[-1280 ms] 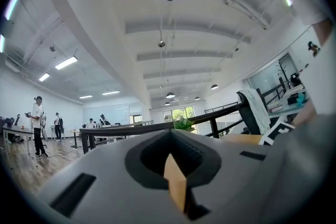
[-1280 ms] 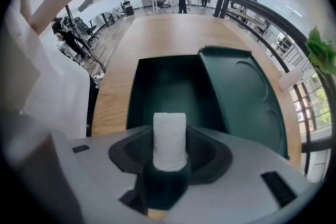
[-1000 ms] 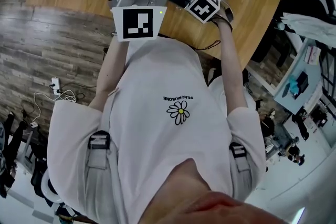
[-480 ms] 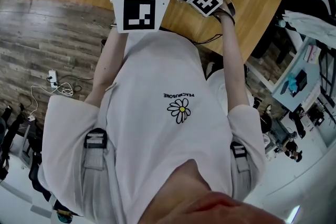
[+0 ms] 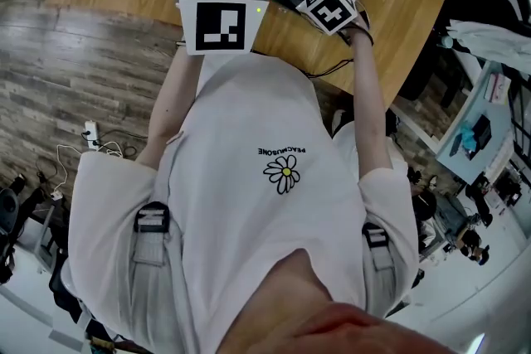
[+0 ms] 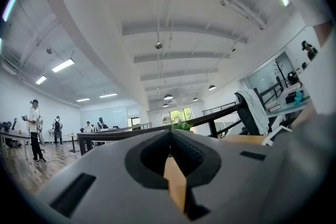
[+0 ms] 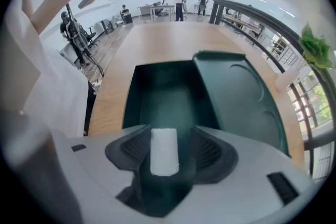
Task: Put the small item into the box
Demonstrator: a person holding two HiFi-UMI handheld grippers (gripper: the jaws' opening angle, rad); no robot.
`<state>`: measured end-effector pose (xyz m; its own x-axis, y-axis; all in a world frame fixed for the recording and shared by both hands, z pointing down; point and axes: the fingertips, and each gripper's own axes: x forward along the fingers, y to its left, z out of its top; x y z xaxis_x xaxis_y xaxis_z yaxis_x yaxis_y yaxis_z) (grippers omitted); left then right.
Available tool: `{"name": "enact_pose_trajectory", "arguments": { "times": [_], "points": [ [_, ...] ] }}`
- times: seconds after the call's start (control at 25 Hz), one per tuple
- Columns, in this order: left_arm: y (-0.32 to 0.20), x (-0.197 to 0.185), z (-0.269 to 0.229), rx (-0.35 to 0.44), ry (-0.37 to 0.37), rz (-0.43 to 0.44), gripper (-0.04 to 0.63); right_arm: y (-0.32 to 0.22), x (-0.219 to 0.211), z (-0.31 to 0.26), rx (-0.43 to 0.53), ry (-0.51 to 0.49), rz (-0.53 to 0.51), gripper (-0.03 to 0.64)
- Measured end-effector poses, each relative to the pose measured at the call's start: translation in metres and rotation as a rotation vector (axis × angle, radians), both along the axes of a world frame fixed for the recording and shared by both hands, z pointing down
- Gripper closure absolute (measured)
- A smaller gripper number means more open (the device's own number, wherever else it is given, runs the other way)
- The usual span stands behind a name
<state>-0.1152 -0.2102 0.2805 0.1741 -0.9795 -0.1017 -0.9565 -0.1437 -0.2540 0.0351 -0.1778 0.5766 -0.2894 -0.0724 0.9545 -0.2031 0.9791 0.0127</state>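
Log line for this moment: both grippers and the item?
right gripper: jaws opening, white item between them, over open green box | left gripper: shut, off task

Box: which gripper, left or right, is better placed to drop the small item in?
Right. Right gripper hangs over the open box, white item between its opening jaws; left gripper points upward.

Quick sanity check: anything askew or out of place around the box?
Nothing stands out. The dark green box sits open, lid beside it; the right claw is opening, white item between its jaws.
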Motion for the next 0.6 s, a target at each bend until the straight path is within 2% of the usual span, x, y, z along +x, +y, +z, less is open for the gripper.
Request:
{"name": "enact_pose_trajectory", "arguments": {
  "times": [0.08, 0.2, 0.32, 0.48, 0.6],
  "points": [
    [0.000, 0.005, -0.008, 0.017, -0.015, 0.008, 0.581, -0.011, -0.012, -0.023, 0.045, -0.090, 0.025, 0.373],
    [-0.001, 0.014, -0.019, 0.037, -0.032, 0.025, 0.581, -0.029, -0.034, -0.077, 0.133, -0.278, 0.088, 0.376],
    [-0.001, 0.024, -0.027, 0.058, -0.045, 0.049, 0.581, -0.052, -0.047, -0.144, 0.280, -0.495, 0.186, 0.382],
    [0.000, 0.039, -0.038, 0.083, -0.059, 0.085, 0.581, -0.071, -0.042, -0.234, 0.449, -0.799, 0.354, 0.382],
    [0.001, 0.047, -0.043, 0.090, -0.069, 0.112, 0.581, -0.074, -0.023, -0.280, 0.543, -0.951, 0.477, 0.390]
  ]
}}
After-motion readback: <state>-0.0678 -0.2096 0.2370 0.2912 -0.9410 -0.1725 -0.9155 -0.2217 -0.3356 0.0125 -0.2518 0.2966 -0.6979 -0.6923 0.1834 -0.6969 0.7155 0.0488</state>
